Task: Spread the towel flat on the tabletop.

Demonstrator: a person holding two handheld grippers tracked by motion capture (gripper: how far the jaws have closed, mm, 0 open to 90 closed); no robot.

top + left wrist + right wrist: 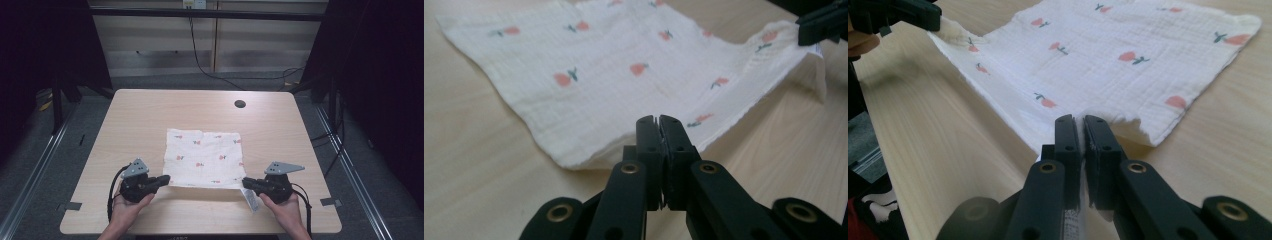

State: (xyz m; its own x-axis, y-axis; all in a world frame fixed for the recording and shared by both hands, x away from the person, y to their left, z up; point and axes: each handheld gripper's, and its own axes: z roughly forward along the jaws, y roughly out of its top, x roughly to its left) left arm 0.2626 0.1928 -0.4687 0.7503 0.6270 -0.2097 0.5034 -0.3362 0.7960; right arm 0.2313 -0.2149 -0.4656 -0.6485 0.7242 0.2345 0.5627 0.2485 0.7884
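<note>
- High view: we have the cloth [204, 157] flat at the middle of the table [150, 107]; the left gripper [167, 178] and right gripper [245, 182] each pinch a near corner.
- Left gripper view: our fingers [648, 137] are pressed together on the cloth's edge, which lifts and sags; it looks light, soft and limp.
- Right gripper view: fingers [1068, 137] clamp the other corner; corners seem the best hold, since thin weave may slip.

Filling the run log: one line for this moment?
left gripper: shut on cloth's near-left corner | right gripper: shut on near-right corner | floral cloth: flat on table, near edge raised
</note>
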